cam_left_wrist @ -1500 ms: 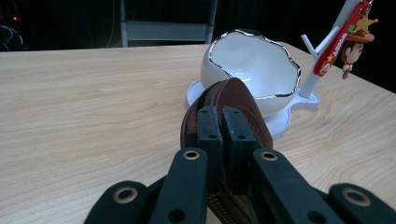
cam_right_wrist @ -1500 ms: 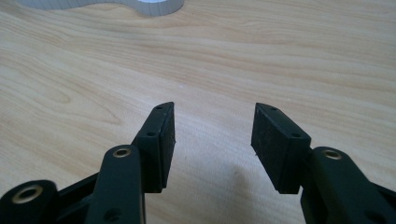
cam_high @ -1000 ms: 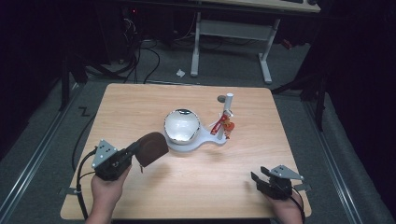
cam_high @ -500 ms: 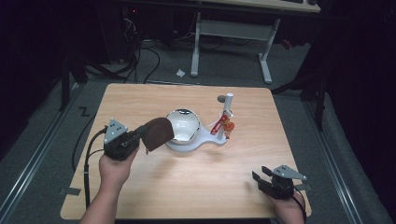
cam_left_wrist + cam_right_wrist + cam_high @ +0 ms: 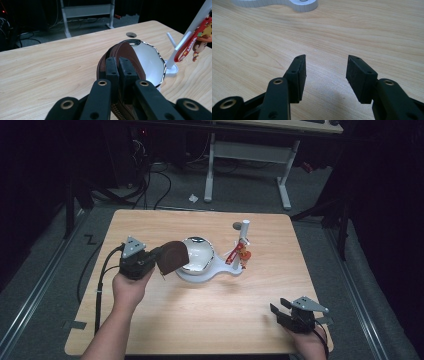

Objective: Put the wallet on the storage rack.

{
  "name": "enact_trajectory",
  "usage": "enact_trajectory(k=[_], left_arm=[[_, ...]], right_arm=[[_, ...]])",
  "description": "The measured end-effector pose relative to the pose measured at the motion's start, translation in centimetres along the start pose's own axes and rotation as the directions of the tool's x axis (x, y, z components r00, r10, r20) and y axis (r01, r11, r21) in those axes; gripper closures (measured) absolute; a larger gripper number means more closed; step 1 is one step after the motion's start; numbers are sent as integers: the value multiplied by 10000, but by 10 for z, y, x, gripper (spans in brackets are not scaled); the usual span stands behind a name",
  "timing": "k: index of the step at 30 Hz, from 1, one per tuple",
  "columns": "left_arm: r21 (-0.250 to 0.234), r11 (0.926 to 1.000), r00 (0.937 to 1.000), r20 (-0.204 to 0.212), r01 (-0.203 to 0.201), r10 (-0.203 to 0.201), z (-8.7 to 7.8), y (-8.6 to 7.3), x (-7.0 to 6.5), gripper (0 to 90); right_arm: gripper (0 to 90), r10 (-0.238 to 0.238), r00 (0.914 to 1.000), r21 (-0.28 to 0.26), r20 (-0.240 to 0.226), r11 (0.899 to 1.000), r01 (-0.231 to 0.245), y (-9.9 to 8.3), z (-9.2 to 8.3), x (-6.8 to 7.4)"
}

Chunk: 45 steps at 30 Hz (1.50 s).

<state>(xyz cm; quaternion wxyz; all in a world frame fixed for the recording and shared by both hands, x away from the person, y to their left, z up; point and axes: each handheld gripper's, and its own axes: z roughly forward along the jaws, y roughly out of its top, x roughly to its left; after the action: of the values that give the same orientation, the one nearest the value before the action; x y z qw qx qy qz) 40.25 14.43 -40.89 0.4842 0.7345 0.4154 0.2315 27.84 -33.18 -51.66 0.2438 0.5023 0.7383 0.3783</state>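
Our left hand-held gripper is clamped on a brown pouch, held against the near rim of a shiny bowl on its white stand. A thin pinch could let it slip or knock the bowl. Its contents are hidden. Right hand-held gripper rests apart, empty, on the tabletop.

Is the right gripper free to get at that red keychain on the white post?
Probably yes. The right gripper is open and empty, and bare table lies between it and the keychain. The left gripper, holding the brown pouch, is on the far side of the stand.
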Motion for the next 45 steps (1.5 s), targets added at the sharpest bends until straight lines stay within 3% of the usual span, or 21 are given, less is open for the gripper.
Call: enact_trajectory(k=[14,40,45], left_arm=[[677,9970,9993,-27,-363,366,24,8,-8,870],[1042,9944,9978,-622,-184,250,66,19,-22,865],[996,9949,9967,-791,-124,204,67,22,-26,866]], right_arm=[[507,4,10000,5,-38,10000,-4,0,0,0],[507,-22,9999,-104,-165,9999,21,1,-1,1],[507,-20,9998,-115,-174,9999,18,1,-2,1]])
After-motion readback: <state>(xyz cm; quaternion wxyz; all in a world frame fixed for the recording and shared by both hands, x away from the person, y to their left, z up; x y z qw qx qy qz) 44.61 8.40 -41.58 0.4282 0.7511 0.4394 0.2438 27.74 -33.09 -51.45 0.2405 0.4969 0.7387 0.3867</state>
